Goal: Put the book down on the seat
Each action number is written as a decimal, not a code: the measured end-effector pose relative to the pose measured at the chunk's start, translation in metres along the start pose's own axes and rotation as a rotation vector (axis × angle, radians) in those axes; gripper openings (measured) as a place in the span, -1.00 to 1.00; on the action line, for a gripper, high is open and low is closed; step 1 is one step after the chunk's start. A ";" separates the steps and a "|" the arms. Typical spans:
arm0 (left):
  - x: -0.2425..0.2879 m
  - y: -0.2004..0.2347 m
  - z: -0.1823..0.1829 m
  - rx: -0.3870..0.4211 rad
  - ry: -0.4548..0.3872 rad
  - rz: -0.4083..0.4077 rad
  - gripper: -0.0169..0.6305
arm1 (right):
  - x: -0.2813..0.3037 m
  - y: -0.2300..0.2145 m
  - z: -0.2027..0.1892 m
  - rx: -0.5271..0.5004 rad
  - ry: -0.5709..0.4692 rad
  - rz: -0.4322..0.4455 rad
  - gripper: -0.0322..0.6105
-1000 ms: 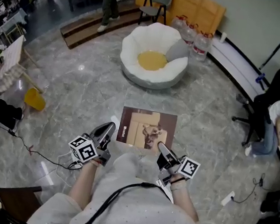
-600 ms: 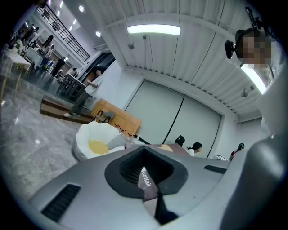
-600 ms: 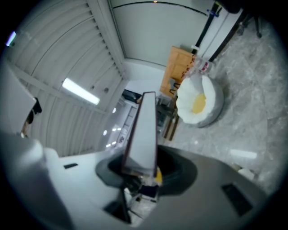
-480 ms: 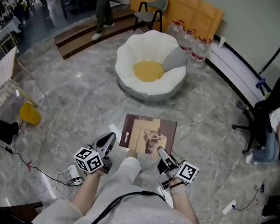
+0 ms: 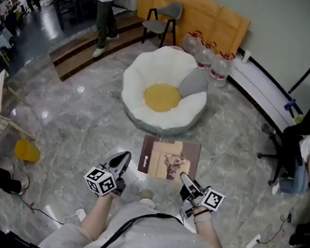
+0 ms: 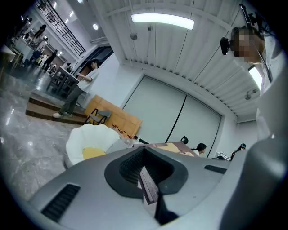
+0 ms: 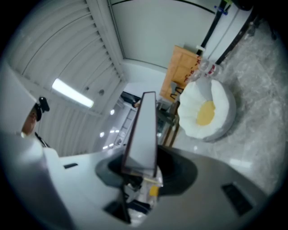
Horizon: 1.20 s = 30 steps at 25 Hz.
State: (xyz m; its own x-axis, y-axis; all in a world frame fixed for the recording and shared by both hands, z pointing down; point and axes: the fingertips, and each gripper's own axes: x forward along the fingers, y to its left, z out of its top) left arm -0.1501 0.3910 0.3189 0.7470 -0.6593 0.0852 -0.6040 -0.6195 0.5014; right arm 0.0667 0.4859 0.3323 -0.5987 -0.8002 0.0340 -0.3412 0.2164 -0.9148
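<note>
Book (image 5: pixel 170 159): level, short of the seat (image 5: pixel 162 96), which lies straight ahead.
Left gripper (image 5: pixel 119 160): clamped on the book's near-left edge.
Right gripper (image 5: pixel 186 180): clamped on the near-right edge.
Nearer the seat: neither.

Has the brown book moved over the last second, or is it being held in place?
Yes. The brown book has moved forward, toward the white flower-shaped seat with the yellow centre. The strip of grey floor between them has nearly closed.

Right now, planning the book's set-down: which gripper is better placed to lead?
Left, slightly: left gripper and right gripper both clamp the brown book, but the left sits nearer the white flower-shaped seat ahead.
</note>
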 end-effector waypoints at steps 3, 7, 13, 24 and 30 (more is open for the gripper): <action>0.027 0.026 0.012 -0.008 0.007 -0.001 -0.87 | 0.022 -0.014 0.025 -0.010 -0.002 -0.014 -0.39; 0.055 0.055 0.022 -0.031 0.018 0.015 -0.87 | 0.047 -0.026 0.050 -0.008 -0.012 -0.023 -0.39; 0.088 0.078 0.025 -0.054 0.008 0.016 -0.87 | 0.073 -0.044 0.072 -0.001 -0.007 -0.026 -0.39; 0.160 0.125 0.051 -0.052 -0.013 0.092 -0.87 | 0.151 -0.093 0.140 0.008 0.089 0.008 -0.39; 0.212 0.157 0.065 -0.059 -0.017 0.129 -0.87 | 0.207 -0.119 0.184 0.032 0.186 0.013 -0.39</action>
State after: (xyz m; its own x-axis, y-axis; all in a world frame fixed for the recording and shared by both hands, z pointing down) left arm -0.1046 0.1264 0.3592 0.6590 -0.7393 0.1384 -0.6770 -0.5029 0.5373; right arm 0.1167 0.1911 0.3738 -0.7276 -0.6797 0.0932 -0.3113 0.2061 -0.9277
